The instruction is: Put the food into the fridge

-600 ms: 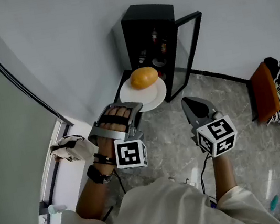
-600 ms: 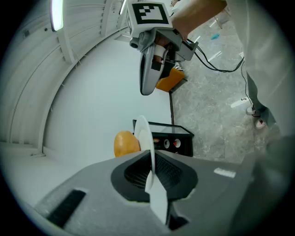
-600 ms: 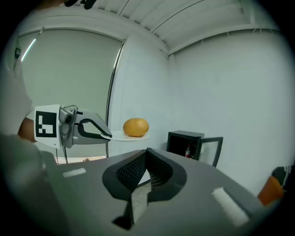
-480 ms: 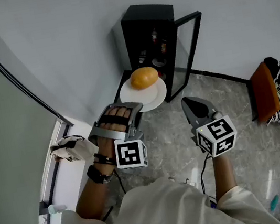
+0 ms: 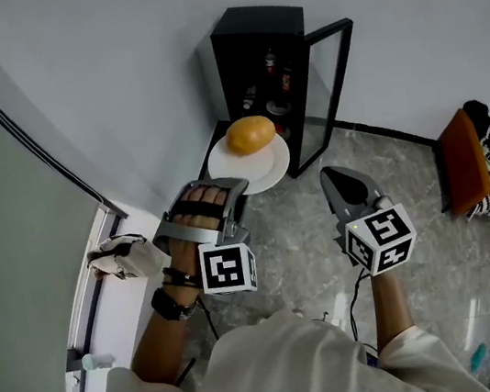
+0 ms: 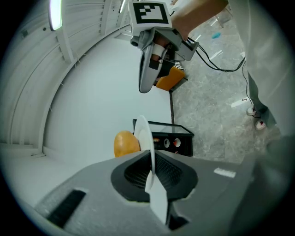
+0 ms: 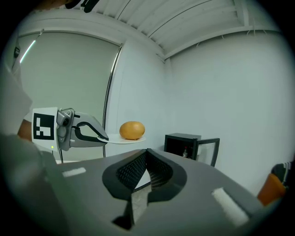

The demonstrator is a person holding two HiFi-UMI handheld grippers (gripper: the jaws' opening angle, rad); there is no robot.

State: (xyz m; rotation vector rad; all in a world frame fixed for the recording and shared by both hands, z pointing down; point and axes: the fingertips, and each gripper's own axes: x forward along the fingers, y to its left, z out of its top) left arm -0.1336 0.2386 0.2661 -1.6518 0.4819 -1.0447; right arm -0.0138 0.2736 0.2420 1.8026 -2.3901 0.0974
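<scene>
A round orange-yellow food item [image 5: 250, 134] lies on a white plate [image 5: 249, 166]. My left gripper [image 5: 229, 193] is shut on the plate's near rim and holds it level in the air, just in front of the fridge. In the left gripper view the plate [image 6: 144, 138] stands edge-on between the pads, with the food [image 6: 125, 144] on its left. The black mini fridge [image 5: 262, 48] stands against the wall, its glass door [image 5: 330, 83] swung open to the right. My right gripper [image 5: 340, 186] hangs shut and empty to the right of the plate. The right gripper view shows the food [image 7: 132, 130], the plate [image 7: 123, 140] and the fridge [image 7: 182, 143].
Bottles and small items sit on the fridge's shelves [image 5: 273, 74]. An orange chair with striped cloth [image 5: 473, 160] stands at the right. A white cloth [image 5: 123, 257] lies on the window ledge at the left. Cables trail over the grey stone floor [image 5: 419, 236].
The plate with the food has drifted slightly up and left toward the fridge. The right gripper has shifted a touch to the right. Both grips are unchanged.
</scene>
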